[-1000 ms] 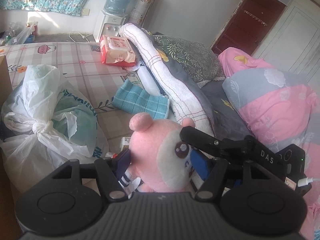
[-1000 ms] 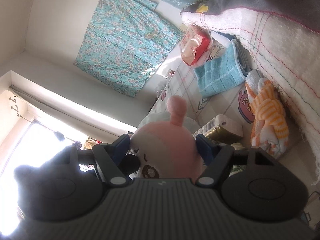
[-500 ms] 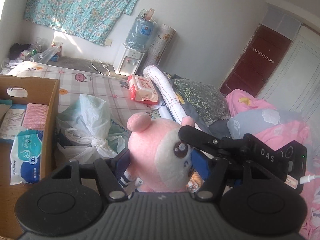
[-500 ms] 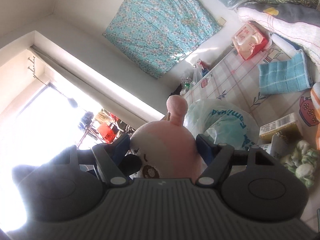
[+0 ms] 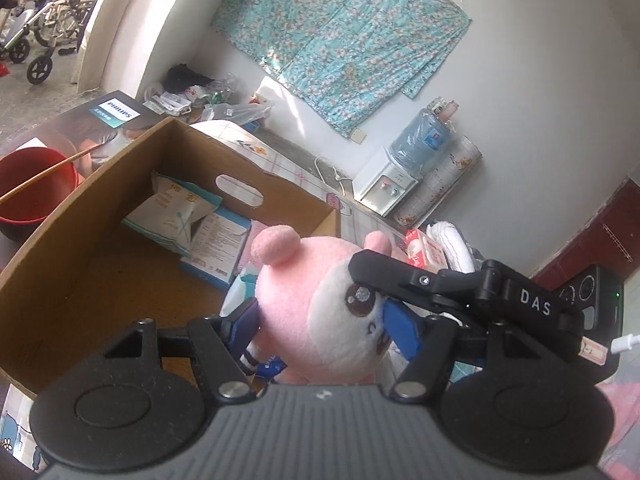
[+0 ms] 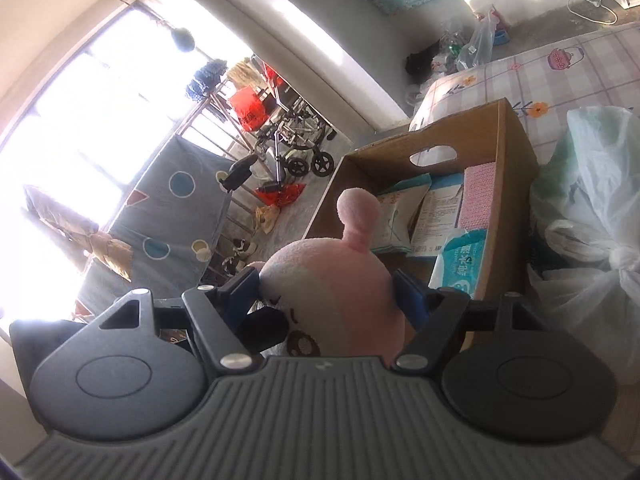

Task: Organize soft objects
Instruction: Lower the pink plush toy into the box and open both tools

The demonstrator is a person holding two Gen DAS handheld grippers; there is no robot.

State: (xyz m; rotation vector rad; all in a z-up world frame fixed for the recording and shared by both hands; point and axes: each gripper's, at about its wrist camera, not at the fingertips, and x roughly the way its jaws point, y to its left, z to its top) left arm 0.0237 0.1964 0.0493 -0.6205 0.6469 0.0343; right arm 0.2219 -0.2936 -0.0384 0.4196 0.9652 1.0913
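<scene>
Left gripper (image 5: 320, 330): blue pads pressed into both sides of the pink plush toy's (image 5: 320, 312) head, jaws set wide to take its bulk.
Right gripper (image 6: 326, 296): likewise clamped on the pink plush toy (image 6: 332, 292), pads seated left and right of the head (one ear pokes up between them).
Toy position: carried in the air between the two tools, face toward the left one, clear of any surface.
Key relation: cardboard box (image 5: 280, 188) lies ahead of and below both grippers; its open top faces up, long axis running away from the toy. The left hand looks nearer the near wall, in my judgement.
Box contents: tissue packs (image 6: 460, 264) at the far end; near floor bare.
Beyond: tied plastic bag (image 6: 592, 240) beside the box, on the bed.
</scene>
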